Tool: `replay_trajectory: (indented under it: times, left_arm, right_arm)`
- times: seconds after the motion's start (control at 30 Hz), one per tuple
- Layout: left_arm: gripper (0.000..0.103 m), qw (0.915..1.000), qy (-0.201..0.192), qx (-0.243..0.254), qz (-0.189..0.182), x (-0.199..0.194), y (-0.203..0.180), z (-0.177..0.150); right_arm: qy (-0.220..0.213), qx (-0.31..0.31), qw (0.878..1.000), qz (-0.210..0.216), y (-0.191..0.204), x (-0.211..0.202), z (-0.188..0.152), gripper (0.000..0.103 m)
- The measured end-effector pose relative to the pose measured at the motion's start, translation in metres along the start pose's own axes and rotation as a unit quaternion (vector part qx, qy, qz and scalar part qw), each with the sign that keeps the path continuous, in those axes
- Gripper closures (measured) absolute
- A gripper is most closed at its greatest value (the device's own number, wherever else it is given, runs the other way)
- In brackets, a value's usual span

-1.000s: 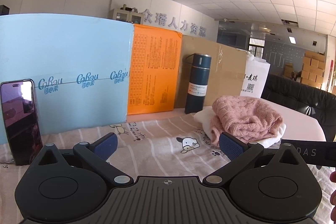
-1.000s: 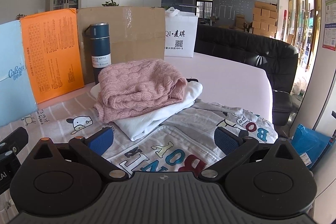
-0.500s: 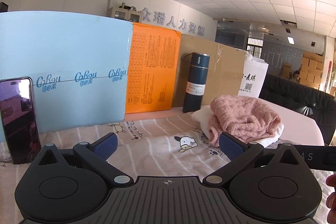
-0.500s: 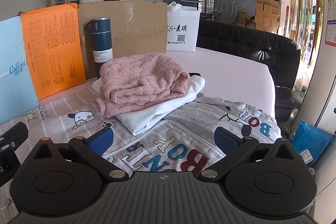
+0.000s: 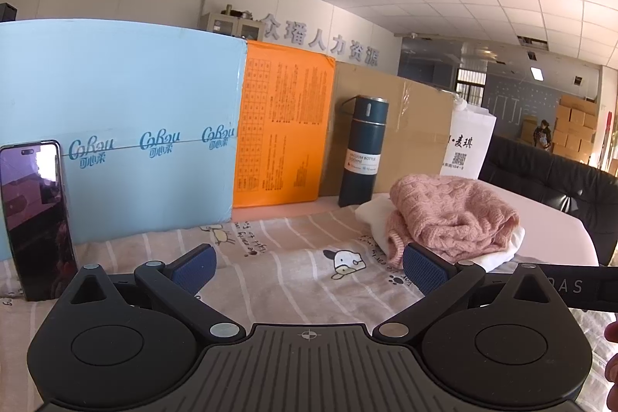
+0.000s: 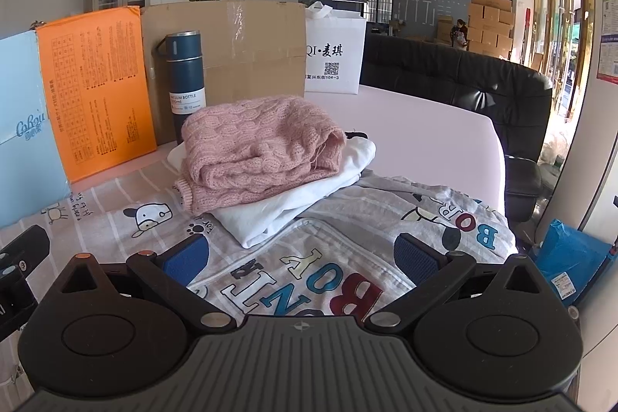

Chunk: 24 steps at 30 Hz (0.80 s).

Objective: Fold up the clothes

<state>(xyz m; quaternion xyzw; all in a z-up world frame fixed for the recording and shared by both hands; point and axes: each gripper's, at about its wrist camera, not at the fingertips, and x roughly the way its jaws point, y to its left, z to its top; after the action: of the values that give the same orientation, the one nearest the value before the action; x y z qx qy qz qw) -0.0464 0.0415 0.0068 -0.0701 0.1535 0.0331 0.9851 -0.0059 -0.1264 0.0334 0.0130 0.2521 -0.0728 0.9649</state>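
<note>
Item: grey printed cotton garment with large coloured letters (image 6: 309,280), spread unfolded at the near right part of the cartoon-print striped bedsheet (image 5: 293,257), running to its right edge.

Stack: pink cable-knit sweater (image 6: 258,149) on folded white garment (image 6: 293,207), just behind, overlapping the grey piece.

Left gripper (image 5: 307,263): jaws spread, empty, over bare sheet.

Right gripper (image 6: 301,255): jaws spread, empty, above the grey garment.

Hazards, judged: pulling the grey garment may drag the stack; fabric at the right edge could slide off; a wide sweep might topple the dark blue steel vacuum bottle (image 6: 185,76) or the black smartphone (image 5: 34,219) propped upright at the left.
</note>
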Motion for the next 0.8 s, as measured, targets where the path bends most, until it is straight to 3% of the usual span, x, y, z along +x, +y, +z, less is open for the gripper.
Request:
replay_trajectory:
  times: [0.8]
  left_arm:
    - [0.000, 1.0000, 0.000, 0.005, 0.000, 0.0001, -0.0013, -0.0003]
  right_arm:
    - [0.003, 0.001, 1.000, -0.004, -0.0017, 0.0007, -0.0003, 0.000]
